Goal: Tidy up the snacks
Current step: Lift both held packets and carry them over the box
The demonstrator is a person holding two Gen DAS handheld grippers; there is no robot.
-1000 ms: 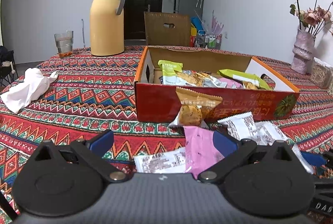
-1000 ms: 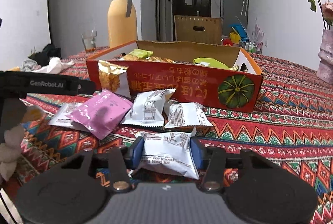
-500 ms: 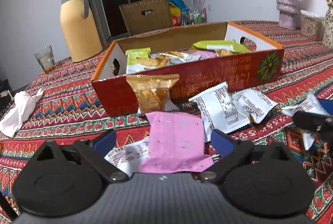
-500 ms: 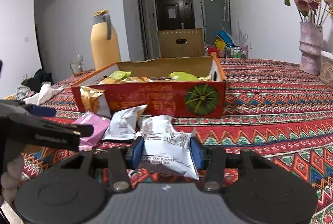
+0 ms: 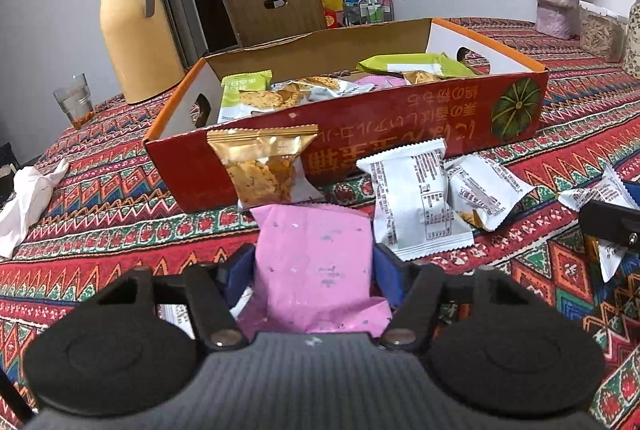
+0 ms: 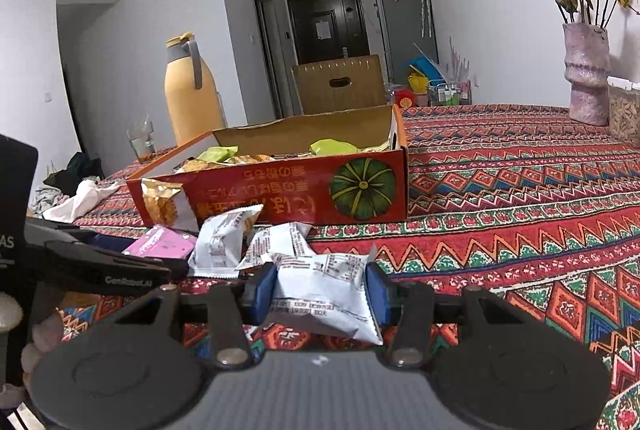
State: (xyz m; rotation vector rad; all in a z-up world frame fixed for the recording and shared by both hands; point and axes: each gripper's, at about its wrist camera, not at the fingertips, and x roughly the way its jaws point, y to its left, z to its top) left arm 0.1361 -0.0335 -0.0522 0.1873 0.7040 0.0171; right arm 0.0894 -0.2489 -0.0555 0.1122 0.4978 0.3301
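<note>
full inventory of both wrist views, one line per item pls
snack box: 1, red, mid-table, holds packets
pink packet: 1, in left gripper
white packet: 1, in right gripper
white packets: 2, loose before box
gold packet: 1, leaning on box front
thermos: 1, yellow, behind box
glass: 1, clear, beside thermos
vase: 1, pinkish, far right
cloth: 1, white, left edge
left gripper: 1, black, shut
right gripper: 1, black, shut

The left tongs (image 5: 314, 266) clamp a pink packet (image 5: 314, 262) between blue pads, low over the patterned desk (image 5: 100, 222). Ahead, a gold cookie packet (image 5: 262, 162) leans on the red box (image 5: 400, 126) (already holding snacks), with two white packets (image 5: 416, 198) just beside it.
</note>
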